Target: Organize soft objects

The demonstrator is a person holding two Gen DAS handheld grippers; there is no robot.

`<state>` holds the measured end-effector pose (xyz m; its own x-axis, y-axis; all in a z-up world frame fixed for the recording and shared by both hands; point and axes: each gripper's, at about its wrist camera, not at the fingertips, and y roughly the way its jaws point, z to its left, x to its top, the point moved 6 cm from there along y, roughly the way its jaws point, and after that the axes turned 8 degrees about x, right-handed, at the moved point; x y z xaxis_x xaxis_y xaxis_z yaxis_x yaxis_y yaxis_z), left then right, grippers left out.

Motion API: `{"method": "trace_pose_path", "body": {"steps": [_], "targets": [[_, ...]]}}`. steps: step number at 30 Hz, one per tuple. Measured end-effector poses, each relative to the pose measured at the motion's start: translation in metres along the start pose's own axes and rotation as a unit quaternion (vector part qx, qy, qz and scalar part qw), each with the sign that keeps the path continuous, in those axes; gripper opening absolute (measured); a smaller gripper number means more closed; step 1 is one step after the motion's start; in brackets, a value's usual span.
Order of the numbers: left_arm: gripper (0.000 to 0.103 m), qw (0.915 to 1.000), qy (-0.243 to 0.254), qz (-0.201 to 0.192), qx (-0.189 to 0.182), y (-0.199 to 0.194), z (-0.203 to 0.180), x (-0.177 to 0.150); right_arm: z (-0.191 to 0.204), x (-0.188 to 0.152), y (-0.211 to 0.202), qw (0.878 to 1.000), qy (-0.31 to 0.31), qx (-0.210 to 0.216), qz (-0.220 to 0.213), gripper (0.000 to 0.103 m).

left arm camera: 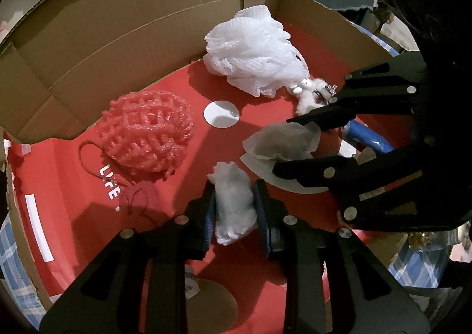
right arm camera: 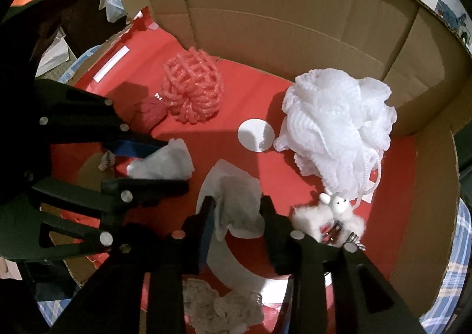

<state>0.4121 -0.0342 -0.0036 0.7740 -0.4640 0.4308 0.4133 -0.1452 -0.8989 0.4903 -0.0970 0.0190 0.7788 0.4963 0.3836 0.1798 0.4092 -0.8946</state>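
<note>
White cotton wad (left arm camera: 234, 204) sits pinched between the left gripper's (left arm camera: 234, 210) fingers (left arm camera: 209, 216).

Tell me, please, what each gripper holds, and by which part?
Left gripper: white fluff wad, across its middle. Right gripper: crumpled tissue, by its near side.

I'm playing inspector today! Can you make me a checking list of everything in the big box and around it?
Surface: red floor of an open cardboard box with a white circle sticker.
Job's things: pink mesh puff, white mesh puff, small fluffy white toy animal, white stuffing wad, pale cloth.
Clutter: another fuzzy grey-white lump at the box's near edge.
Grippers: left gripper shut on the stuffing wad; right gripper around the pale cloth.
Cables: nothing seen.
Surroundings: blue plaid cloth under the box; blurry items beyond.
</note>
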Motion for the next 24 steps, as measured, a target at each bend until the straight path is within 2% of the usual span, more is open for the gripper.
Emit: {"method": "trace_pose_path", "body": {"steps": [4,5,6,8,12,16,18,20,24], "targets": [[0.035,1.0,-0.003,0.0,-0.002,-0.001,0.0,-0.003,0.0,-0.001,0.0,1.0,-0.001,-0.003,-0.001,0.042],[0.053,1.0,-0.003,-0.002,-0.002,-0.001,0.0,-0.004,0.0,-0.001,0.0,1.0,0.001,-0.002,-0.001,0.043],[0.061,1.0,-0.003,-0.007,0.001,-0.003,0.001,-0.005,0.0,-0.001,0.0,1.0,0.002,-0.002,-0.002,0.045],[0.061,0.9998,0.0,-0.02,0.003,-0.005,0.002,-0.005,-0.002,-0.002,-0.002,1.0,0.007,-0.003,-0.003,0.048],[0.061,0.9996,-0.02,-0.021,-0.003,-0.012,0.009,-0.008,-0.006,-0.003,-0.011,1.0,0.012,-0.007,-0.01,0.053],[0.061,0.9984,-0.041,-0.038,0.003,-0.029,0.016,-0.014,-0.006,-0.004,-0.024,1.0,0.018,-0.01,-0.022,0.066],[0.067,0.9969,-0.059,-0.052,0.009,-0.041,0.021,-0.016,-0.006,-0.006,-0.034,0.999,0.02,-0.014,-0.031,0.07],[0.072,0.9948,-0.075,-0.068,0.014,-0.055,0.023,-0.02,-0.002,-0.007,-0.048,0.999,0.021,-0.018,-0.045,0.078],[0.075,0.9893,-0.105,-0.099,0.025,-0.085,0.022,-0.025,0.008,-0.012,-0.08,0.996,0.029,-0.029,-0.082,0.092]]}}
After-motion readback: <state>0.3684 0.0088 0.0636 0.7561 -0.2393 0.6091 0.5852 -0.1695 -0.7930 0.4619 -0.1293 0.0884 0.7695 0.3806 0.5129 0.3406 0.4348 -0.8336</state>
